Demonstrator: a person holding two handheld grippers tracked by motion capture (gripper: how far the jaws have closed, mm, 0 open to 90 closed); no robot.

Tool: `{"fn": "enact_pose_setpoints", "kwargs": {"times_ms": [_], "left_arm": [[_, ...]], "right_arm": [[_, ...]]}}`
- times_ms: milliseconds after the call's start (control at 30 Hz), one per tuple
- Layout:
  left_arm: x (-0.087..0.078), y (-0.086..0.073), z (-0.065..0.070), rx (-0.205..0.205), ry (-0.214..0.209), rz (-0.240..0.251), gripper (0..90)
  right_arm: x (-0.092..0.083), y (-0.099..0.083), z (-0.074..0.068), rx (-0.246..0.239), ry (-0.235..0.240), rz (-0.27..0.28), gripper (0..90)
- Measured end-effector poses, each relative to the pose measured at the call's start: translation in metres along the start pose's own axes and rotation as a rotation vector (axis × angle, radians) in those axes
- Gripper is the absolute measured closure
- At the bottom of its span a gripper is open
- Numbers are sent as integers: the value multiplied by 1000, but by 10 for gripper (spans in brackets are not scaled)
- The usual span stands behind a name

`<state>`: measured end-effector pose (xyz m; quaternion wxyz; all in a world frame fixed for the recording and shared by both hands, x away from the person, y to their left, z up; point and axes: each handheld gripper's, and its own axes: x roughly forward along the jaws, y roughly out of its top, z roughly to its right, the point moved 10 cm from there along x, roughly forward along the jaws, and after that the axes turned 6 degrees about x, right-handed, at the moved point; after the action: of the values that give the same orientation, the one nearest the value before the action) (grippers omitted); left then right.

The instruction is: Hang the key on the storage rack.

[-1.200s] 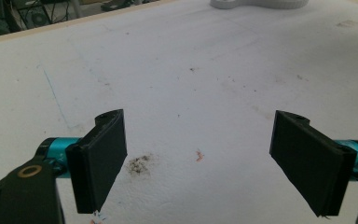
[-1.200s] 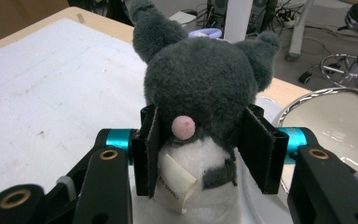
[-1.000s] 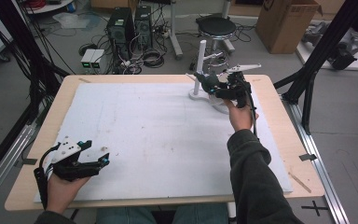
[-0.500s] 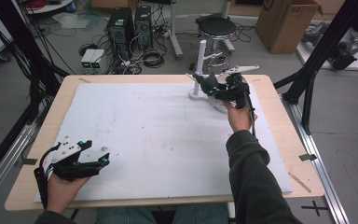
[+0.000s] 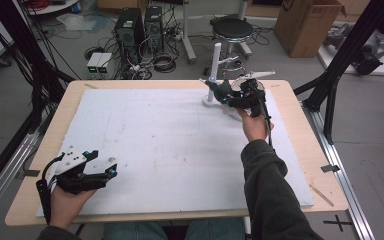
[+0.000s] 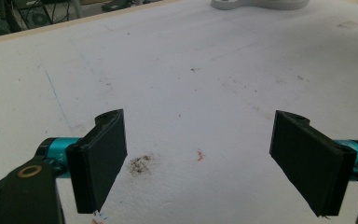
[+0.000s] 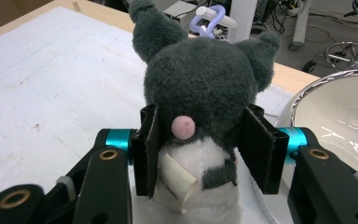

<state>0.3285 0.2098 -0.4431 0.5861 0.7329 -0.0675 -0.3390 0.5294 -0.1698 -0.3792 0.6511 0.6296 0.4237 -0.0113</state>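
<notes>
Right gripper view: right tongs (image 7: 205,149) clamped on grey plush toy (image 7: 205,93); left tongs (image 6: 209,163) wide apart, seemingly empty.

Even, diffuse overhead light fills the room, bright on the white foam board covering the table (image 5: 170,135). Shadows stay soft and faint. Glare streaks the shiny metal bowl (image 7: 340,112). The high view is soft and slightly grainy; the close black jaws blur.

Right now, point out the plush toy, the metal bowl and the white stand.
plush toy (image 7: 205,88): right gripper view, its grey head.
metal bowl (image 7: 328,88): right gripper view, its shiny rim.
white stand (image 5: 216,62): high view, its upright post.
</notes>
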Motion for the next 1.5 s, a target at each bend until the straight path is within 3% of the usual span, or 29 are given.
{"fn": "enact_pose_setpoints", "kwargs": {"times_ms": [1500], "left_arm": [[4,1,0,1,2,-6,190]], "right_arm": [[31,-12,9,32,-16,-52,507]]}}
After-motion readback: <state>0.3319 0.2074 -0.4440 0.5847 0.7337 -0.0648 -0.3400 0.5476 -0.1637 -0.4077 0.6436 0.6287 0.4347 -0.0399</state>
